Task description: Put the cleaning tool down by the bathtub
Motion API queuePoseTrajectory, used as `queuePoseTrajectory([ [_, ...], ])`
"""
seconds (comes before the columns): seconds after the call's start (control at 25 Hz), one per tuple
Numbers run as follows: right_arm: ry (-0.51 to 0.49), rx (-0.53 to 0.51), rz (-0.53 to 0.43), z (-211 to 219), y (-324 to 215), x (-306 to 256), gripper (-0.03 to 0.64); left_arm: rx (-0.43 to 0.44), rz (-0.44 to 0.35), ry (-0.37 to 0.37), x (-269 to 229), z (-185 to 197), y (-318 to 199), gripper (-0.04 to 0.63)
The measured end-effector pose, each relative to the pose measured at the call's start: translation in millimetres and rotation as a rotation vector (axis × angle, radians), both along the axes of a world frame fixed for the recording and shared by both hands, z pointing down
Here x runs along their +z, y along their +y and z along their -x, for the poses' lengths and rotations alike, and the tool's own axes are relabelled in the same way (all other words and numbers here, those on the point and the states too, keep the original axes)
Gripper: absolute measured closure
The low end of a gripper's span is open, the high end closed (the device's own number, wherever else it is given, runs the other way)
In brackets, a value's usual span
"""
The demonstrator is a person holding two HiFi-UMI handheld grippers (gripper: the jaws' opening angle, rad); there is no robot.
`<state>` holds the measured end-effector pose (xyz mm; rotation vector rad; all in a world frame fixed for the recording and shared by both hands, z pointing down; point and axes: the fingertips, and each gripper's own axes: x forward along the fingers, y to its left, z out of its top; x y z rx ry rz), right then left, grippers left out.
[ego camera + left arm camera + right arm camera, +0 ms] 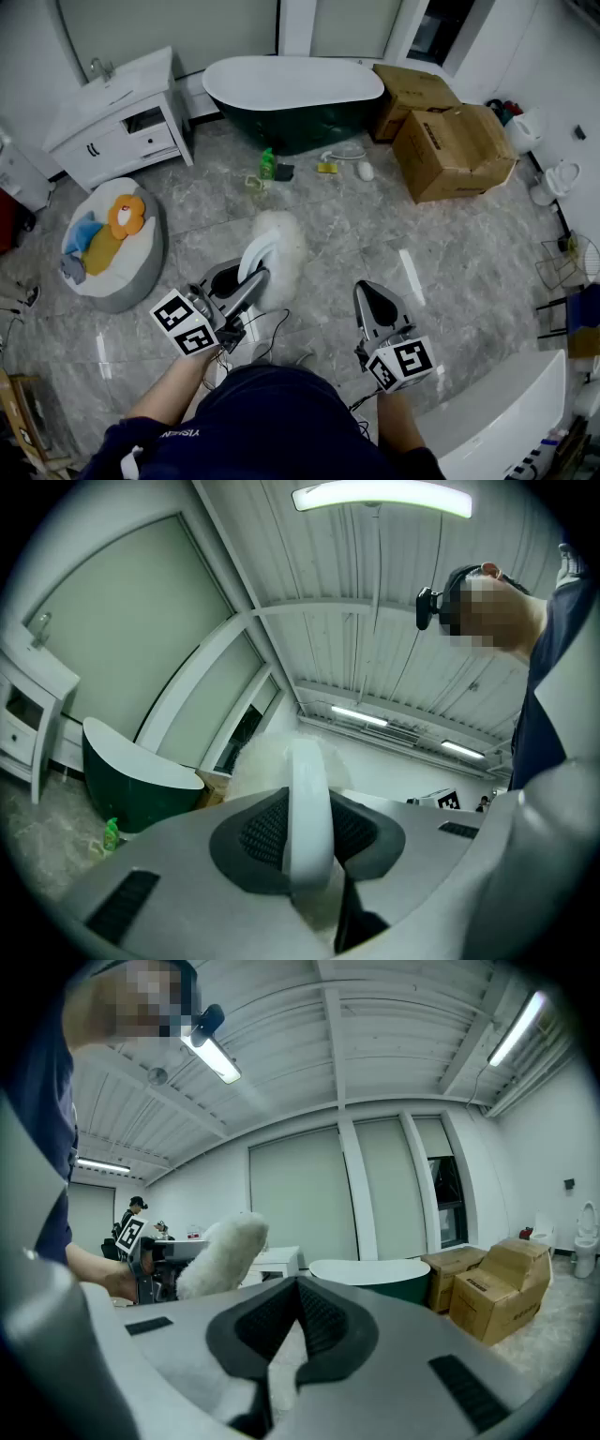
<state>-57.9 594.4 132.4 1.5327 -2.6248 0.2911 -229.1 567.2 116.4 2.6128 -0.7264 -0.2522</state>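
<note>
Over marble floor, left jaws clasp duster.

A white cleaning tool is clamped by its handle in the left gripper; a green bathtub is seen far left.

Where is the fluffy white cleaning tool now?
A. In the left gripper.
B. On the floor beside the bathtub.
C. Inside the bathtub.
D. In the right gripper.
A: the left gripper is clamped on the white handle of the cleaning tool, far from the bathtub.
</note>
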Motion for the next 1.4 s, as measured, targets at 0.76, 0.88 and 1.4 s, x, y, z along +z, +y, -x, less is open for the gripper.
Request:
queuePoseTrajectory([
  [0.76,-0.028,-0.004,0.044,-57.3,29.6,25.9,0.612,-0.039,0.012,-0.018,14.8,-51.7,28.5,0.491],
  [0.88,-0.030,-0.005,0.063,-69.2,33.8,34.2,0.612,-0.046,0.018,-0.022,17.4,-61.8,31.7,0.491],
  [1.4,-0.037,0.028,0.076,-106.8,14.9,41.3,0.612,-0.044,0.014,-0.021,17.7,-91.4,10.8,0.491],
])
